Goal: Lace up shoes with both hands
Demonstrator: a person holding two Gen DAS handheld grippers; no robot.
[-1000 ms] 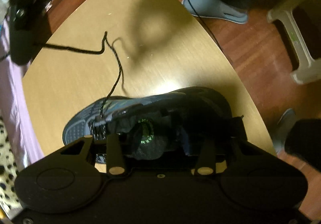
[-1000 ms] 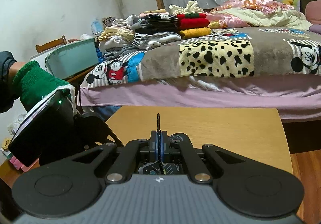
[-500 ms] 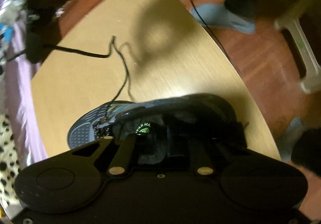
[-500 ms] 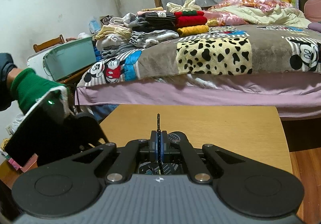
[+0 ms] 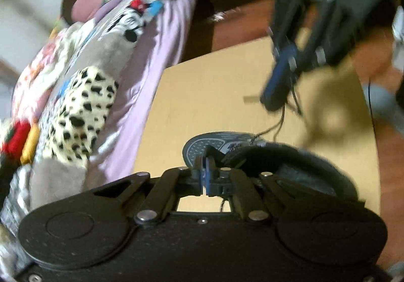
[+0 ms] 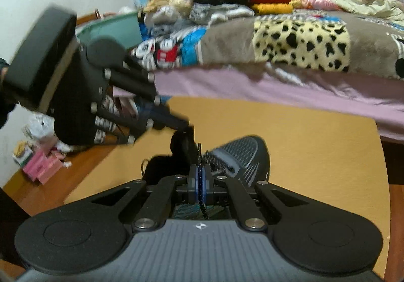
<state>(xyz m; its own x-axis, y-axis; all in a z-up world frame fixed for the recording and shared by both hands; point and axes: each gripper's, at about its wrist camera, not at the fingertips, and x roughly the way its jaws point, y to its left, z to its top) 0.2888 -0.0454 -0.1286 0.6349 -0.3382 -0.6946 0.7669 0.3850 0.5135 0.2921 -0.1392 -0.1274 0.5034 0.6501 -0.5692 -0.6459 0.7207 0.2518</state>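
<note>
**Left wrist view.** The left gripper [image 5: 206, 176] has its fingers closed pad to pad; they have just been closing. Blur prevents confirming whether anything is pinched between them. A thin strand shows just under them, but contact cannot be confirmed. The shoe [image 5: 224, 145] lies on the tabletop [image 5: 202, 95] directly beyond these fingers, toe pointing far, collar to the near right. The lace [image 5: 280, 120] rises from the eyelet area to the right gripper [image 5: 272, 101], which hangs above the shoe at the far right. The bed [image 5: 151, 54] borders the tabletop on the left.

**Right wrist view.** The right gripper's fingers are clamped on the lace, which runs between the blue pads, its stiff tip standing up just beyond them. The shoe sits just past the fingers, toe to the far right. The left gripper comes in from the left, its tips at the shoe's tongue area; whether they touch it cannot be told.

**Handling notes.**
- Lace: light, limp and thin. It slips readily from a loose pinch and sags when unsupported. Take hold close to the hard tip, so that the tip stays straight enough to aim at an eyelet.
- Shoe: light, with a soft upper and a firmer sole. It is likely to slide or tilt on the smooth tabletop when the lace is pulled. Brace it at the collar or tongue.
- Pull along the eyelet line and avoid jerks.
</note>
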